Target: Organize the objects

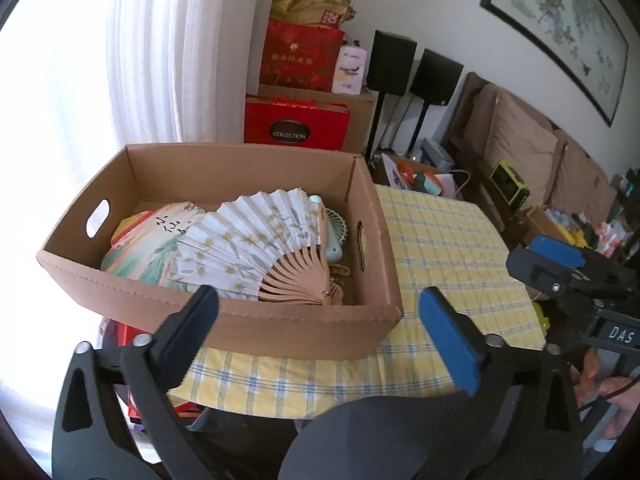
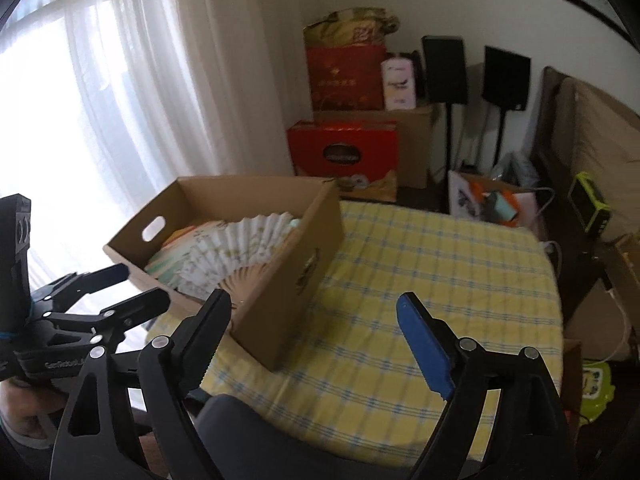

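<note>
A brown cardboard box (image 1: 280, 328) with handle holes stands on the yellow checked tablecloth (image 1: 448, 240). Inside lie a white folding fan (image 1: 248, 248) spread open, a second painted fan (image 1: 156, 240) under it and a small mint handheld fan (image 1: 334, 228). My left gripper (image 1: 320, 312) is open and empty, just in front of the box's near wall. My right gripper (image 2: 316, 320) is open and empty, over the cloth to the right of the box (image 2: 288, 280). The left gripper also shows in the right wrist view (image 2: 120, 288), open. The right gripper shows in the left wrist view (image 1: 560, 256).
Red gift boxes (image 1: 296, 124) and bags are stacked by the wall behind the table. Two black speakers (image 1: 416, 68) stand on poles. A sofa with cushions (image 1: 520, 140) runs along the right. White curtains (image 1: 140, 52) hang at the left.
</note>
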Demonstrator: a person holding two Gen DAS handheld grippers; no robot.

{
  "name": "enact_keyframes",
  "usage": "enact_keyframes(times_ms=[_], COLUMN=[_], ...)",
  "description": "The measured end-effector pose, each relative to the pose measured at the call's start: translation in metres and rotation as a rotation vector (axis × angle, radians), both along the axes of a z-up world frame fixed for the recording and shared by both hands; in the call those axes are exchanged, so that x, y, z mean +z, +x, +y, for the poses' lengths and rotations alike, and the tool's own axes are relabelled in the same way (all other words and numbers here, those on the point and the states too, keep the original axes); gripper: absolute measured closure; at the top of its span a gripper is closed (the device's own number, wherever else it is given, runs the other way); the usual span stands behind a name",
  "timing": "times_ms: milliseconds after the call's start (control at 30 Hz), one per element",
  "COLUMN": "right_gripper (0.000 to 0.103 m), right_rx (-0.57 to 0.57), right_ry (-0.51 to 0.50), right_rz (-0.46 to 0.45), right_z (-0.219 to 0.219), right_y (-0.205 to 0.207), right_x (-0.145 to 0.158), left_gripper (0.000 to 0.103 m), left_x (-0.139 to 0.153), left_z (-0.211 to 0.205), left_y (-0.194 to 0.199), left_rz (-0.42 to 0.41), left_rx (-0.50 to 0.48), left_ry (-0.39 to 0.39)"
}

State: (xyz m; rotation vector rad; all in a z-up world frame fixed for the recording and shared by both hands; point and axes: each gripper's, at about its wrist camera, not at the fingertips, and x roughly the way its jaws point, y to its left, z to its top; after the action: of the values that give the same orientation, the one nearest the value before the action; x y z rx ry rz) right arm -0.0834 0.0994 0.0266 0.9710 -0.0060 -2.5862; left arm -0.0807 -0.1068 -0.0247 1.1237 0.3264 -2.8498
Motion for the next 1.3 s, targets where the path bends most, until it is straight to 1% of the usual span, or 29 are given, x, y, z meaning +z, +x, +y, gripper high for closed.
enact_keyframes(times_ms=[100,133,167,200,433,500,567,667,967,1133,1300], right_gripper=[0.01,0.008,0.003,0.001,0.001,0.001,0.001,0.001,0.001,0.001,0.0], right_rx=[-0.022,-0.028,-0.037,-0.044,-0.092,-0.104,-0.117,-0.133,-0.173,-0.19,-0.196], right_ry=[0.02,0.027,0.035,0.038,0.053,0.06,0.065,0.065,0.076,0.07,0.075], right_rz=[0.015,0.021,0.025,0.026,0.025,0.024,0.024,0.025,0.019,0.025,0.025], right_z=[0.006,0.008,0.011,0.013,0.03,0.032,0.034,0.037,0.047,0.05,0.051], right_y=[0.007,0.01,0.013,0.015,0.032,0.036,0.04,0.045,0.061,0.068,0.072], right_x=[0.0,-0.001,-0.002,-0.003,-0.011,-0.012,-0.013,-0.015,-0.019,-0.017,-0.017], left_gripper=[0.002,0.002,0.001,0.001,0.0,0.0,0.0,0.0,0.0,0.0,0.0], left_x=[0.0,-0.001,-0.001,-0.002,-0.004,-0.006,-0.008,-0.01,-0.009,-0.009,-0.007], left_z=[0.003,0.004,0.006,0.009,0.025,0.032,0.037,0.04,0.041,0.044,0.043], left_y=[0.003,0.004,0.005,0.007,0.016,0.018,0.021,0.024,0.03,0.03,0.032], left_rz=[-0.001,-0.002,-0.003,-0.004,-0.023,-0.044,-0.047,-0.05,-0.053,-0.057,-0.058], left_rx=[-0.003,-0.006,-0.011,-0.014,-0.034,-0.02,-0.007,0.008,0.018,0.03,0.026], left_ry=[0.0,0.001,0.001,0.0,-0.015,-0.06,-0.092,-0.114,-0.102,-0.141,-0.125])
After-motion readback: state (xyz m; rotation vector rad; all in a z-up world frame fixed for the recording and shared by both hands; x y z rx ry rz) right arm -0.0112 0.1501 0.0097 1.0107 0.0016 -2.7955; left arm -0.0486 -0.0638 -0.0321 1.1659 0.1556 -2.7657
